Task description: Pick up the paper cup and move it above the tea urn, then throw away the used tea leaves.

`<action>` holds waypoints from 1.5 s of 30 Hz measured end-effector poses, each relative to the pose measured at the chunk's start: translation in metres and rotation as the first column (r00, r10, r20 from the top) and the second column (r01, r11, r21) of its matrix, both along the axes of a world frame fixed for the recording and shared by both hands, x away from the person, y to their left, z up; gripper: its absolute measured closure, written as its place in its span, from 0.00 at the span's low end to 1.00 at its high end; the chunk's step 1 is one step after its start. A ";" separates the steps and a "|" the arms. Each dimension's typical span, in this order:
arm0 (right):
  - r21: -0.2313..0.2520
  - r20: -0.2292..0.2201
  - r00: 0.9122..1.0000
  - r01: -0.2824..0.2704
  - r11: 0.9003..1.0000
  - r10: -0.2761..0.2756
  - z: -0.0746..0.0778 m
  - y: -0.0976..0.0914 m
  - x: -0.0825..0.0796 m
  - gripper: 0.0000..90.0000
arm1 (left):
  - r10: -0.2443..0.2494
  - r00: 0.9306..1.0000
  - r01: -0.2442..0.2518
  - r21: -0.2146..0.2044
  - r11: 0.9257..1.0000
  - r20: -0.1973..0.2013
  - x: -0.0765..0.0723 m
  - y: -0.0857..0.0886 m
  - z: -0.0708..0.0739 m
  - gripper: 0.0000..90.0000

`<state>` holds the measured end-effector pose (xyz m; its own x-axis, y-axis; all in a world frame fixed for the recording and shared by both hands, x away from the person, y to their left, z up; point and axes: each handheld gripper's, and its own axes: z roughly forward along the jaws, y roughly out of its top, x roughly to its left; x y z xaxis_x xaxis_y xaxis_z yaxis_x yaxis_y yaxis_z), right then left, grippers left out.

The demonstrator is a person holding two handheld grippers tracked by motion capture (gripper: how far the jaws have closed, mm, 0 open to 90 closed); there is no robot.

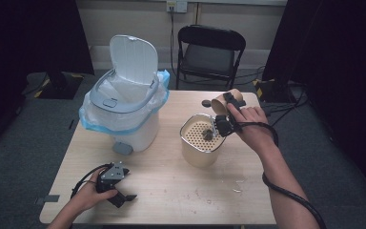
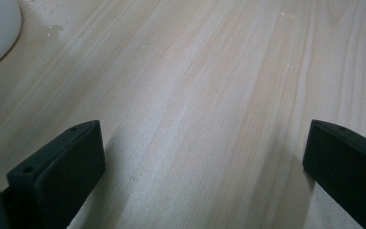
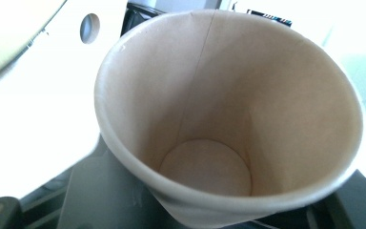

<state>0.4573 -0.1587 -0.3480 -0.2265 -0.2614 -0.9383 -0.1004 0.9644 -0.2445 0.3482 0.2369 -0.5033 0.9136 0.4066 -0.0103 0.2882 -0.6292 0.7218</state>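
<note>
Brown paper cup tipped sideways

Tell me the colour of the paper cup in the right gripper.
Plain light brown, kraft-paper brown inside; the paper cup shows best in the right gripper view.

Brown paper cup clamped in my right fingers, tipped on its side above the cream perforated container. Mouth faces my camera: inside empty, seam running down the wall, pale round base visible. Container sits upright on the surface, dark lump on its perforated insert.
</note>
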 end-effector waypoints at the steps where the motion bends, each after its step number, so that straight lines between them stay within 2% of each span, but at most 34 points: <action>1: 0.095 -0.061 0.998 0.016 0.995 -0.010 0.004 -0.002 0.002 0.45 | 0.000 1.000 0.000 0.000 1.000 0.000 0.000 0.000 0.000 0.00; 2: 0.095 -0.061 0.998 0.016 0.995 -0.010 0.004 -0.002 0.002 0.45 | 0.000 1.000 0.000 0.000 1.000 0.000 0.000 0.000 0.000 0.00; 3: 0.179 -0.119 0.992 0.049 0.983 -0.028 0.008 -0.003 0.004 0.45 | 0.000 1.000 0.000 0.001 1.000 0.000 0.000 0.000 0.000 0.00; 4: 0.179 -0.119 0.992 0.049 0.983 -0.028 0.008 -0.003 0.004 0.45 | 0.000 1.000 0.000 0.001 1.000 0.000 0.000 0.000 0.000 0.00; 5: 0.230 -0.139 0.990 0.055 0.972 -0.023 0.011 -0.004 0.005 0.45 | 0.000 1.000 0.000 0.000 1.000 0.000 0.000 0.000 0.000 0.00; 6: 0.250 -0.139 0.990 0.061 0.966 -0.027 0.013 -0.005 0.005 0.45 | 0.001 1.000 -0.001 0.000 1.000 0.000 0.000 0.000 0.000 0.00; 7: 0.314 -0.175 0.984 0.079 0.946 -0.024 0.016 -0.005 0.007 0.45 | 0.000 1.000 0.000 0.001 1.000 0.000 0.000 0.000 0.000 0.00; 8: 0.314 -0.175 0.984 0.079 0.946 -0.024 0.016 -0.005 0.007 0.45 | 0.000 1.000 0.000 0.001 1.000 0.000 0.000 0.000 0.000 0.00; 9: 0.336 -0.212 0.976 0.117 0.934 -0.046 0.017 -0.004 0.009 0.45 | 0.000 1.000 0.000 0.000 1.000 0.000 0.000 0.000 0.000 0.00; 10: 0.336 -0.212 0.976 0.117 0.934 -0.046 0.017 -0.004 0.009 0.45 | 0.001 1.000 -0.001 0.001 1.000 0.000 0.000 0.000 0.000 0.00; 12: 0.353 -0.227 0.973 0.129 0.927 -0.049 0.016 -0.003 0.009 0.45 | 0.000 1.000 0.000 0.000 1.000 0.000 0.000 0.000 0.000 0.00; 13: 0.380 -0.246 0.968 0.144 0.914 -0.051 0.017 -0.002 0.010 0.45 | 0.001 1.000 -0.001 0.000 1.000 0.000 0.000 0.000 0.000 0.00; 15: 0.387 -0.251 0.967 0.143 0.911 -0.045 0.017 -0.002 0.011 0.45 | 0.000 1.000 0.000 0.000 1.000 0.000 0.000 0.000 0.000 0.00; 18: 0.441 -0.292 0.955 0.185 0.878 -0.054 0.017 -0.003 0.012 0.45 | 0.000 1.000 0.000 0.000 1.000 0.000 0.000 0.000 0.000 0.00; 19: 0.483 -0.323 0.945 0.214 0.849 -0.055 0.017 -0.005 0.014 0.45 | 0.000 1.000 0.000 0.000 1.000 0.000 0.000 0.000 0.000 0.00; 20: 0.483 -0.323 0.945 0.214 0.849 -0.055 0.017 -0.005 0.014 0.45 | 0.000 1.000 0.000 0.000 1.000 0.000 0.000 0.000 0.000 0.00; 21: 0.527 -0.350 0.936 0.240 0.815 -0.049 0.019 -0.008 0.016 0.45 | 0.000 1.000 0.000 0.000 1.000 0.000 0.000 0.000 0.000 0.00; 22: 0.527 -0.350 0.936 0.240 0.815 -0.049 0.019 -0.008 0.016 0.45 | 0.000 1.000 0.000 0.000 1.000 0.000 0.000 0.000 0.000 0.00; 23: 0.550 -0.360 0.932 0.253 0.796 -0.047 0.020 -0.009 0.016 0.45 | 0.000 1.000 0.000 0.000 1.000 0.000 0.000 0.000 0.000 0.00; 24: 0.562 -0.362 0.931 0.258 0.786 -0.047 0.021 -0.011 0.017 0.45 | 0.000 1.000 0.000 0.000 1.000 0.000 0.000 0.000 0.000 0.00; 25: 0.575 -0.373 0.927 0.270 0.773 -0.047 0.021 -0.011 0.018 0.45 | 0.000 1.000 0.000 0.001 1.000 0.000 0.000 0.000 0.000 0.00; 27: 0.569 -0.382 0.923 0.278 0.774 -0.050 0.022 -0.013 0.019 0.45 | 0.000 1.000 0.000 0.000 1.000 -0.001 0.000 0.000 0.000 0.00; 31: 0.572 -0.386 0.921 0.276 0.773 -0.044 0.022 -0.013 0.019 0.45 | 0.001 1.000 -0.001 0.000 1.000 0.000 0.000 0.000 0.000 0.00; 33: 0.573 -0.393 0.919 0.282 0.769 -0.044 0.021 -0.013 0.019 0.45 | 0.000 1.000 0.000 0.001 1.000 0.000 0.000 0.000 0.000 0.00; 34: 0.585 -0.403 0.914 0.290 0.757 -0.039 0.021 -0.013 0.019 0.45 | 0.001 1.000 -0.001 0.000 1.000 0.000 0.000 0.000 0.000 0.00; 37: 0.601 -0.409 0.912 0.292 0.744 -0.027 0.021 -0.015 0.020 0.45 | 0.003 1.000 -0.003 -0.003 1.000 -0.001 0.000 0.000 0.000 0.00; 38: 0.609 -0.409 0.912 0.296 0.736 -0.028 0.020 -0.014 0.020 0.45 | 0.003 1.000 -0.003 -0.004 1.000 -0.001 0.000 0.000 0.000 0.00; 39: 0.605 -0.409 0.912 0.291 0.741 -0.025 0.020 -0.015 0.021 0.45 | 0.004 1.000 -0.004 -0.004 1.000 -0.002 0.000 0.000 0.000 0.00; 40: 0.608 -0.408 0.913 0.290 0.739 -0.022 0.020 -0.015 0.021 0.45 | 0.004 1.000 -0.004 -0.004 1.000 -0.001 0.000 0.000 0.000 0.00; 41: 0.621 -0.420 0.907 0.307 0.722 -0.024 0.020 -0.015 0.020 0.45 | 0.004 1.000 -0.004 -0.003 1.000 -0.002 0.000 0.000 0.000 0.00; 44: 0.626 -0.422 0.906 0.302 0.719 -0.013 0.020 -0.016 0.020 0.44 | 0.003 1.000 -0.003 -0.003 1.000 -0.001 0.000 0.000 0.000 0.00; 45: 0.641 -0.441 0.898 0.323 0.696 -0.011 0.020 -0.017 0.020 0.44 | 0.004 1.000 -0.004 -0.003 1.000 -0.002 0.000 0.000 0.000 0.00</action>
<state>0.4773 -0.1756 -0.3278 -0.5689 0.4944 -0.6572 0.1484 0.8477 0.5093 0.3480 0.2368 -0.5033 0.9118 0.4103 -0.0129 0.2920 -0.6262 0.7229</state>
